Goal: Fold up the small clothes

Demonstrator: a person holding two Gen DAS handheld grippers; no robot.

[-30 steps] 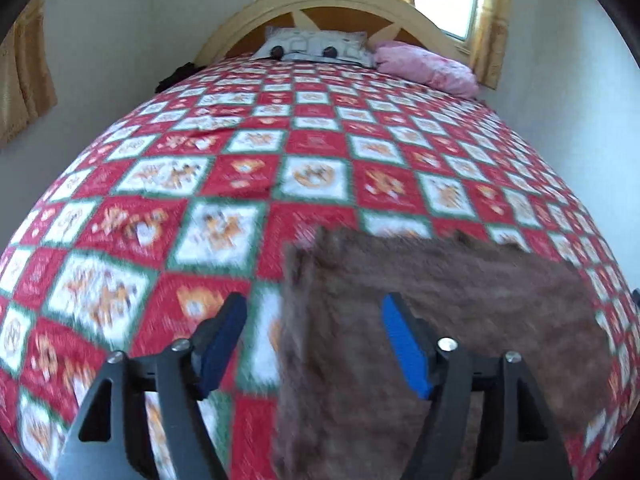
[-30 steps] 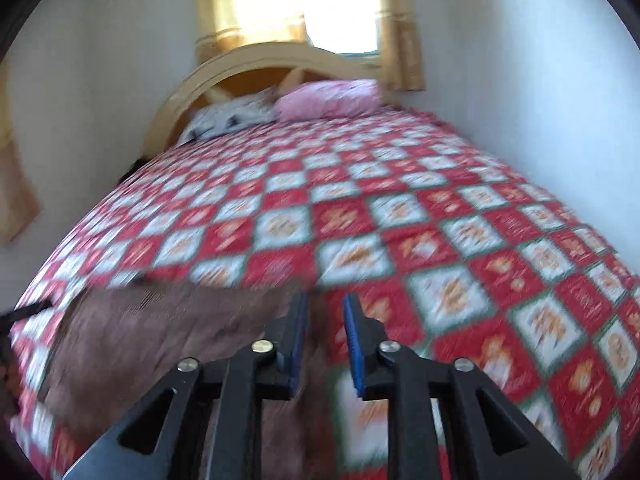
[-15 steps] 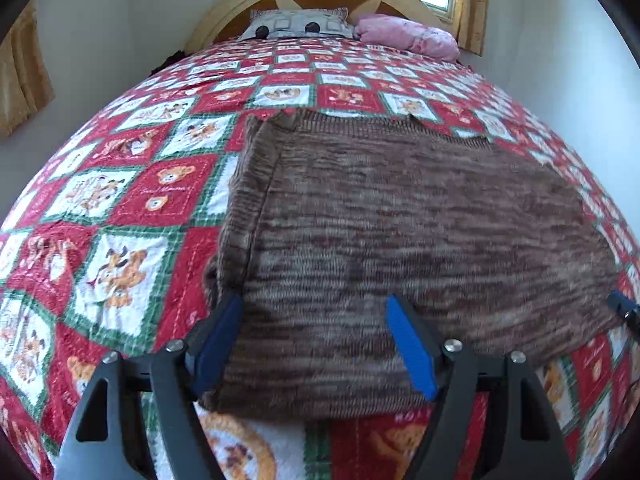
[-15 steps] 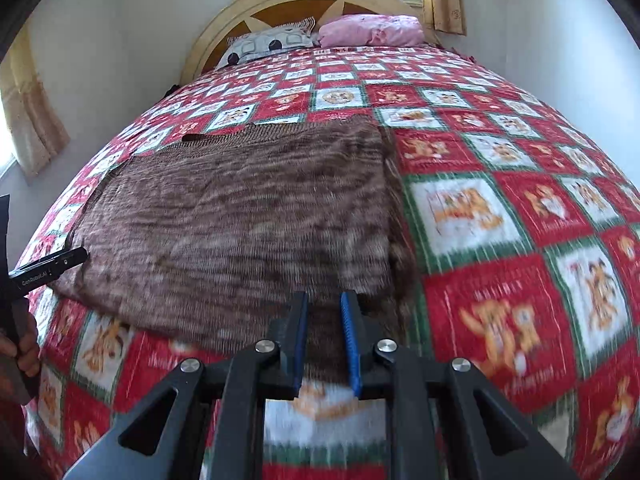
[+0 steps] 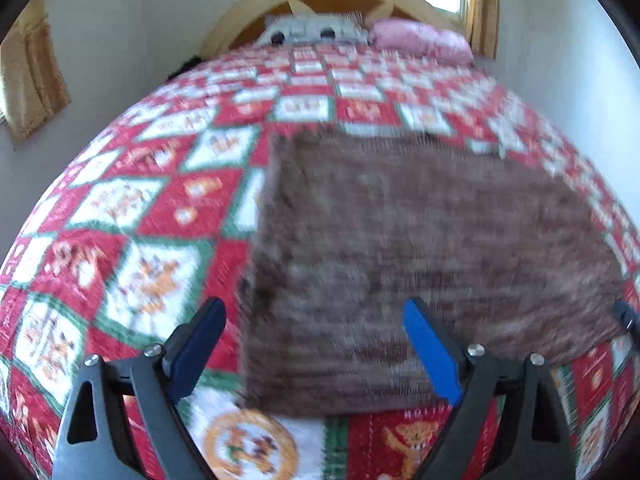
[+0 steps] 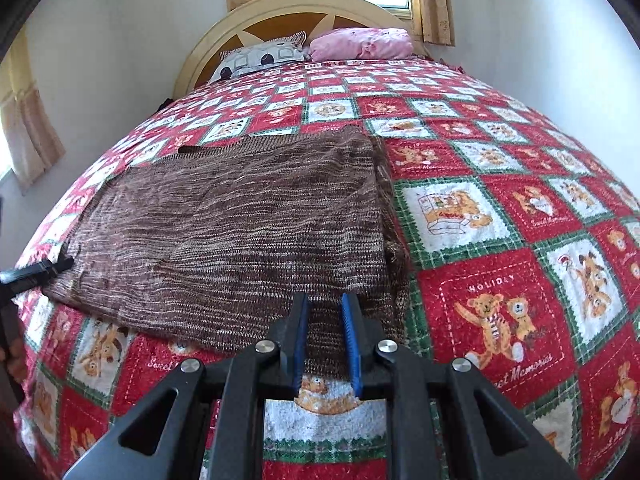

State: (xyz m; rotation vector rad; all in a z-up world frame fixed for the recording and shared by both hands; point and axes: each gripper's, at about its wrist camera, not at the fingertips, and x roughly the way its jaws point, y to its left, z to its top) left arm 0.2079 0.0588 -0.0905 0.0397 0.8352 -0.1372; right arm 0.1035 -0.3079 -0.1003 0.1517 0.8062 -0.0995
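A brown knitted garment [image 6: 240, 224] lies flat and folded on the red patchwork bedspread [image 6: 500, 300]. In the left wrist view the garment [image 5: 420, 248] is blurred and lies ahead and to the right. My left gripper [image 5: 312, 320] is open and empty, its jaws wide apart over the garment's near left corner. My right gripper [image 6: 324, 308] is nearly shut with a narrow gap, empty, at the garment's near right edge. The left gripper's tip [image 6: 44, 270] shows at the garment's left edge in the right wrist view.
A patterned pillow [image 6: 260, 56] and a pink pillow [image 6: 360, 42] lie by the wooden headboard [image 6: 296, 12]. White walls flank the bed. Curtains [image 6: 28, 128] hang on the left and by the window behind the headboard.
Both grippers have pulled back slightly towards the near edge of the bed. The left view tilted up and blurred. The garment lies as it did half a second ago.
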